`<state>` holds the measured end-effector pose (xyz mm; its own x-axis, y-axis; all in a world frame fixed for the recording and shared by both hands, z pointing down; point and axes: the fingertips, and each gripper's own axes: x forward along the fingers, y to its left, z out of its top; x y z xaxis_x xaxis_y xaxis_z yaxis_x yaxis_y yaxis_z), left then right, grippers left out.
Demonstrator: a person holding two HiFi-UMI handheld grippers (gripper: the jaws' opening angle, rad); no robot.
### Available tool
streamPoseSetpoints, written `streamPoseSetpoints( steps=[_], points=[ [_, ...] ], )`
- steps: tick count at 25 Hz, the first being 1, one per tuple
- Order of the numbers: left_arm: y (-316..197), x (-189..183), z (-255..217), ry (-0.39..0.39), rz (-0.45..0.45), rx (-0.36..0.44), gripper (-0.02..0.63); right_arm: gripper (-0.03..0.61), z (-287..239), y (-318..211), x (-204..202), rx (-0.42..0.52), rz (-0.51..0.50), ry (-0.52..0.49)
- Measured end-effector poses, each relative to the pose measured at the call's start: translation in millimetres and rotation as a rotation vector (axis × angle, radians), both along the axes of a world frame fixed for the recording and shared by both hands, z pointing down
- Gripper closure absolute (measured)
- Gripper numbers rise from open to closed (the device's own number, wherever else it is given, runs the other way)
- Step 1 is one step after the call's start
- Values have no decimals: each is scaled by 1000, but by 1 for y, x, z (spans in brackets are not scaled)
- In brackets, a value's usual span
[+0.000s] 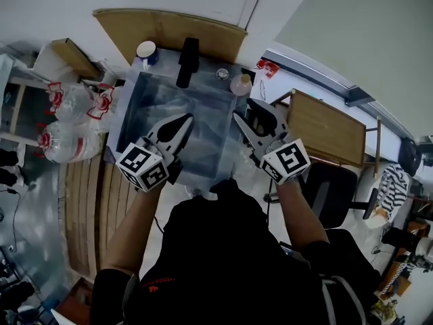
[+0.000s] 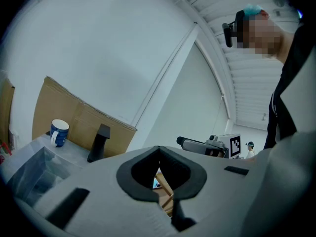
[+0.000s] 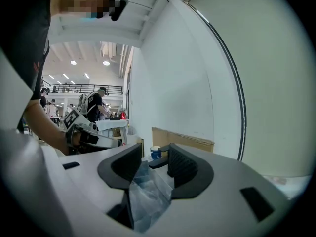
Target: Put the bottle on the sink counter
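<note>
My left claw (image 1: 184, 122) hangs over the near left part of the sink (image 1: 135, 107), its jaws brought together tip to tip with nothing in them; only a small hollow shows between the pads. My right claw (image 1: 252, 117) hangs over the sink's near right edge, jaws parted and empty, with the basin showing through the gap. I judge both are raised here because nothing has been picked up yet, the right one open ready for a grasp.

At the sink's back rim the black faucet (image 1: 188, 61) stands in the middle, with a blue mug (image 1: 147, 51) on the worktop to its left. The small bottle (image 1: 241, 84), pale with a light cap, stands upright at the sink's back right corner, seemingly on the worktop already. Cardboard (image 1: 169, 29) leans on the wall behind the sink, perhaps as a splash guard.

Neither gripper view shows the small bottle. I can't tell what it holds, nor whether the large water bottles (image 1: 67, 124) left of the sink matter here
</note>
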<state>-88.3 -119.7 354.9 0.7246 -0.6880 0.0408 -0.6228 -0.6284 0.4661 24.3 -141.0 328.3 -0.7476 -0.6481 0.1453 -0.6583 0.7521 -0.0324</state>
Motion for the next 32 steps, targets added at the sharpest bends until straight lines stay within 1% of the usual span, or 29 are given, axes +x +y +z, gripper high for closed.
streamPoseSetpoints(
  steps=[9, 13, 23, 32],
  points=[
    [-1, -14, -11, 2, -14, 21, 597, 410, -10, 14, -18, 14, -32, 7],
    [-2, -16, -14, 5, -16, 34, 597, 428, -12, 16, -23, 17, -39, 5],
    [-4, -18, -15, 11, -27, 32, 597, 456, -11, 16, -23, 15, -36, 7],
    [-6, -13, -14, 15, -35, 32, 597, 457, -6, 14, -18, -3, -35, 7]
  ],
)
